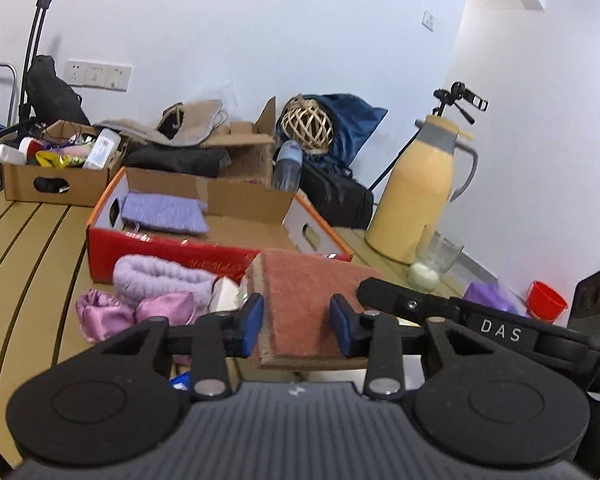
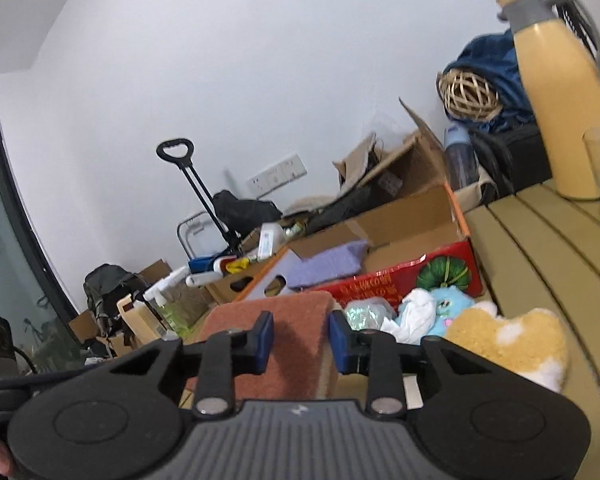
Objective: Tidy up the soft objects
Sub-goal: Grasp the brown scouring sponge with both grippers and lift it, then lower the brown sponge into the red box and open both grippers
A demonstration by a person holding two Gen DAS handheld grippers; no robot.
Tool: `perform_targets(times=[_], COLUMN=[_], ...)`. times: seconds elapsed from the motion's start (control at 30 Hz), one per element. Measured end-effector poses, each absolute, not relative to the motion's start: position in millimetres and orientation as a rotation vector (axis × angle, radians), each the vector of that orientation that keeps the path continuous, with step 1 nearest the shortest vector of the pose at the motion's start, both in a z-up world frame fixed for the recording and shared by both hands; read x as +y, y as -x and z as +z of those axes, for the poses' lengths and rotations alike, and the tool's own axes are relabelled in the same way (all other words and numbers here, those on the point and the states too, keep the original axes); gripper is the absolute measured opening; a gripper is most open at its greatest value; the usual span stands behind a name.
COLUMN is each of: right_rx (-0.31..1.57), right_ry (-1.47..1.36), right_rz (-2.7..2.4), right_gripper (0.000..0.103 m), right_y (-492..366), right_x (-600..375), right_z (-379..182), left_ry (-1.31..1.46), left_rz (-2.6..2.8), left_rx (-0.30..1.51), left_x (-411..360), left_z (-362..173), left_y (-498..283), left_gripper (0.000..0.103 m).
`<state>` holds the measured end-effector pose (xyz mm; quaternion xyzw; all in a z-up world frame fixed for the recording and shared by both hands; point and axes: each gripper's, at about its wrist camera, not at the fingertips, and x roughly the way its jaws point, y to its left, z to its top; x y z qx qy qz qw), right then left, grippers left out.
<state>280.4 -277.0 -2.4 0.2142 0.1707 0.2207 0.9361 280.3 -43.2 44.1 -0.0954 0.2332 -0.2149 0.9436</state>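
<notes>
A folded rust-pink towel (image 1: pixel 304 296) hangs above the slatted table, held from two sides. My left gripper (image 1: pixel 296 320) has its blue pads pressed on the towel's near end. In the right wrist view my right gripper (image 2: pixel 302 338) is shut on the same towel (image 2: pixel 296 320); its black body (image 1: pixel 500 332) also shows at the right of the left wrist view. Behind stands an open red box (image 1: pixel 172 252) with a lilac knitted cloth (image 1: pixel 162 212) inside. A fluffy lilac headband (image 1: pixel 160 280) and a pink satin scrunchie (image 1: pixel 112 314) lie in front of the box.
A yellow heart cushion (image 2: pixel 512 340), a blue plush toy (image 2: pixel 452 300) and a white cloth (image 2: pixel 414 312) lie by the box. A yellow thermos jug (image 1: pixel 416 192) and a glass (image 1: pixel 436 260) stand at the right. Cardboard boxes (image 1: pixel 56 184) with bottles crowd the back.
</notes>
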Motion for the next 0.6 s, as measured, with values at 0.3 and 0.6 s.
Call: perform_targets(times=[0.3,0.6], right_rx=[0.347,0.525], right_ry=[-0.332,-0.406], right_rz=[0.379,0.301], right_gripper=[0.028,0.027], right_y=[-348,-547], right_x=[-290,-306], right_z=[56,44], left_ry=[0.300,0.335], left_rz=[-0.426,-0.350], left_rx=[0.510,0.683], left_x=[-70,-97], left_z=[78,46], left_y=[-392,-578], left_gripper=[0.035,0.035])
